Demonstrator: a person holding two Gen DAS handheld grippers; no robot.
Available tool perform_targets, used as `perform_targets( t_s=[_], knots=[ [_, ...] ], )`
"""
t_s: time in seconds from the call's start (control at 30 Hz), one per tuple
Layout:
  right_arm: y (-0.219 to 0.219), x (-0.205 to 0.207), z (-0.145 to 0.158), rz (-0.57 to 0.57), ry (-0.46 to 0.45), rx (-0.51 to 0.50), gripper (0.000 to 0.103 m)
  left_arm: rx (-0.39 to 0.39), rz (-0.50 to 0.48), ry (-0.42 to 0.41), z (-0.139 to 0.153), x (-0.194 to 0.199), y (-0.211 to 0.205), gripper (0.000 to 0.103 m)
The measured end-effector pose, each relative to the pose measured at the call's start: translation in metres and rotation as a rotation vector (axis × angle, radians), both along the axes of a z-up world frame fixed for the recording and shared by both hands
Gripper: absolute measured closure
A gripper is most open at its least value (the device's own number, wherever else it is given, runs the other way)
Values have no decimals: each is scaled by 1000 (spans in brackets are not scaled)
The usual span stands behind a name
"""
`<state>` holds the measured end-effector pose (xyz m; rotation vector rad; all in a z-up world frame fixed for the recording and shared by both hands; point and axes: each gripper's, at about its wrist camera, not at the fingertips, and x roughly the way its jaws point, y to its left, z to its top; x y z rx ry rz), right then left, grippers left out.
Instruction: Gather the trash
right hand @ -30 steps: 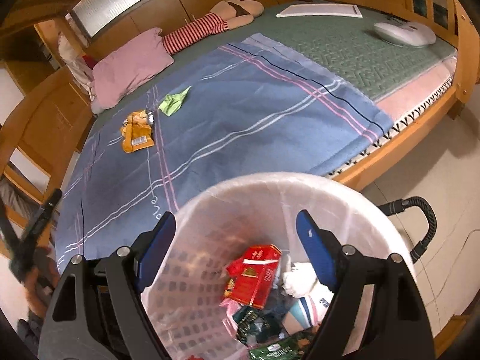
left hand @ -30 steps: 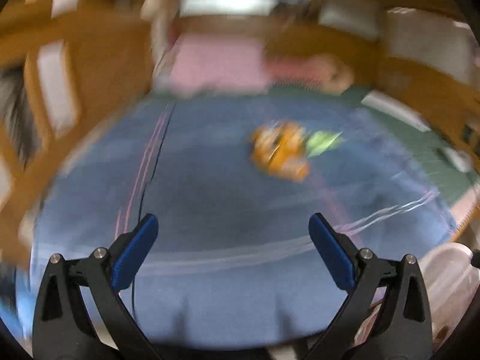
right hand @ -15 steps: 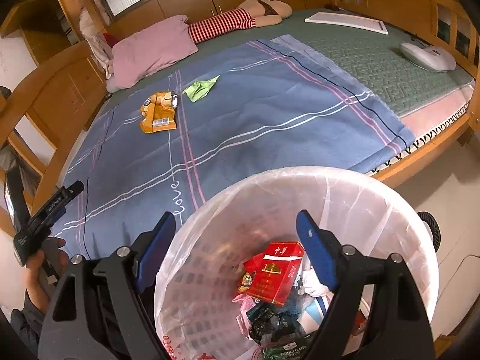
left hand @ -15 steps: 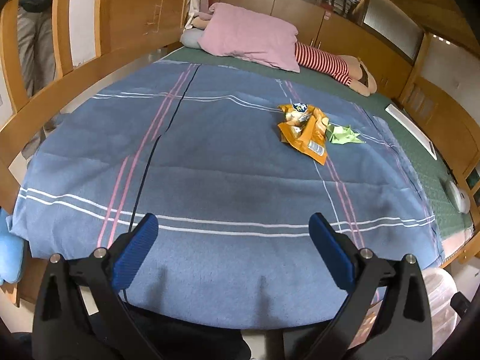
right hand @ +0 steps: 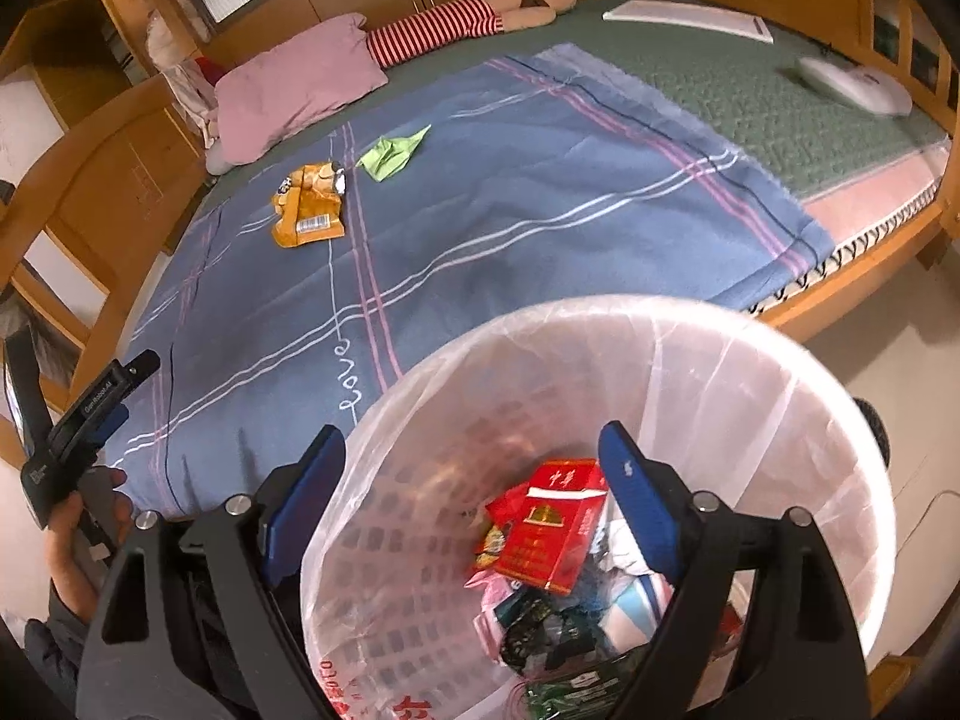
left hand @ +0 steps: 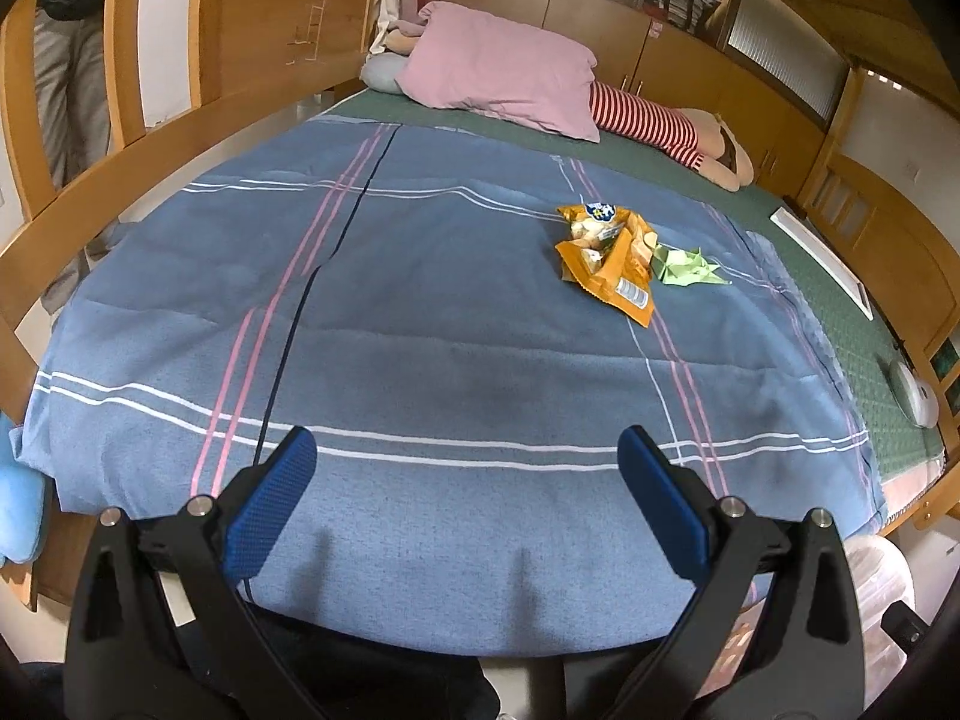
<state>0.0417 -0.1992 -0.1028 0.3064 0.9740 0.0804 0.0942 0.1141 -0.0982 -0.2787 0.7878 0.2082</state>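
The right gripper (right hand: 471, 459), jaws spread and empty, hangs over a lined bin (right hand: 750, 372) holding a red carton (right hand: 555, 531). Beyond, an orange wrapper (right hand: 307, 204) and green paper (right hand: 393, 151) lie on a blue blanket (right hand: 510, 216).

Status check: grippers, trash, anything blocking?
Left gripper open, empty, at blanket edge. Right gripper open over bin. Orange wrapper and green paper on blanket, nothing blocking.
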Motion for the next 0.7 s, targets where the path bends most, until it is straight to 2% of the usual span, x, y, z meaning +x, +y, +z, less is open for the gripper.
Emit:
perform_targets(
  t_s=[0.27,0.37,0.47,0.5,0.7],
  knots=[
    [4,2,-1,6,-8,-9,18,-5,2,1,-1,0,0,3],
    [6,17,10,13,-24,8,18,-14,9,-28,3,-4,2,3],
    [15,44,25,42,-71,39,18,-16,24,-148,17,-19,4,3],
    [21,59,27,57,-70,48,18,-19,30,-155,17,-20,4,3],
    [81,158,13,167,-36,41,18,-23,92,-52,4,-7,12,3]
  ],
)
